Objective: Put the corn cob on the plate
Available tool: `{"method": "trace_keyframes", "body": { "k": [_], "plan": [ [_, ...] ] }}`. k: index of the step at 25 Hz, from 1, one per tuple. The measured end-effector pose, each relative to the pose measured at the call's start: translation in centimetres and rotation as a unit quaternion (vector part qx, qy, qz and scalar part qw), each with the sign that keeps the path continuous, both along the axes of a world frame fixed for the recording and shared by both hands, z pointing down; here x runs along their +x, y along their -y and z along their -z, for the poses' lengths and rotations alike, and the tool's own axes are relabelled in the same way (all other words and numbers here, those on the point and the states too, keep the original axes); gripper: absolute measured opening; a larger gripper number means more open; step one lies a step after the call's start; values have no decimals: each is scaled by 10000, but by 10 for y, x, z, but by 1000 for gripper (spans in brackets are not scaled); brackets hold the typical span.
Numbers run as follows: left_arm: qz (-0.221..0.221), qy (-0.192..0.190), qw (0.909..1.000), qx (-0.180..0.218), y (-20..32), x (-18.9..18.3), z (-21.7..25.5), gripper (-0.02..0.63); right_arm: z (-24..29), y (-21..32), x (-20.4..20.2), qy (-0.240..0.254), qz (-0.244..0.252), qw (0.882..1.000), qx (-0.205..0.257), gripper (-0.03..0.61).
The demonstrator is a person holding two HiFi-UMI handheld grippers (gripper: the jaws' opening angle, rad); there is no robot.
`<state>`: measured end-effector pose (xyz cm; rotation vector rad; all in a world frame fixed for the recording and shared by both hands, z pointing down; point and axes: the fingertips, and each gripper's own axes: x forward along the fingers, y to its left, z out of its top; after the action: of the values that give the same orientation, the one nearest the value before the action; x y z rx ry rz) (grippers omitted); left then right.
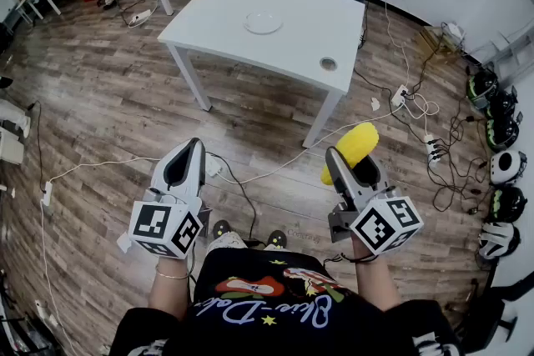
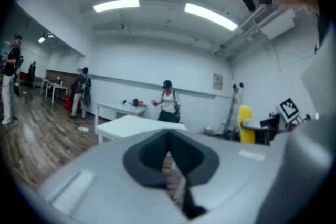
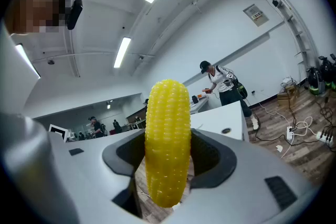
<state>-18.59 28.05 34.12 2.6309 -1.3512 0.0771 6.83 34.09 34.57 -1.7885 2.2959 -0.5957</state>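
Corn cob (image 3: 168,139) is being gripped upright by right gripper (image 1: 354,169), well apart from plate (image 1: 263,22). Left gripper (image 2: 169,155) is being held closed, empty. Plate is being shown mid-table (image 1: 309,33), off every edge, in head view only; bare floor (image 1: 125,104) and cables (image 1: 442,142) are being shown between

Bright, even light from ceiling tubes (image 2: 116,5); fisheye warp with dark corners, soft blur in gripper views.

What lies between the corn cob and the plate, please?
Head view: from corn cob to plate, wood floor, a cable, then bare white tabletop.
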Motion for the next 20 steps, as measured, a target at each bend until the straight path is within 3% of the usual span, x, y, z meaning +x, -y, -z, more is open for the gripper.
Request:
{"method": "trace_keyframes", "body": {
  "k": [6,10,14,20],
  "plan": [
    [40,73,9999,-89,14,11,-11,-12,-13,34,13,-58,180,9998,-115,261],
    [99,-11,9999,-70,50,8,-17,-12,-13,77,9,-116,282,9995,-28,261],
    [-39,-89,9998,184,125,20,-19,-12,-19,144,2,-171,373,9992,18,261],
    [-683,-328,9966,324,292,68,-23,-12,-34,283,5,-231,193,9995,-54,261]
  ]
}}
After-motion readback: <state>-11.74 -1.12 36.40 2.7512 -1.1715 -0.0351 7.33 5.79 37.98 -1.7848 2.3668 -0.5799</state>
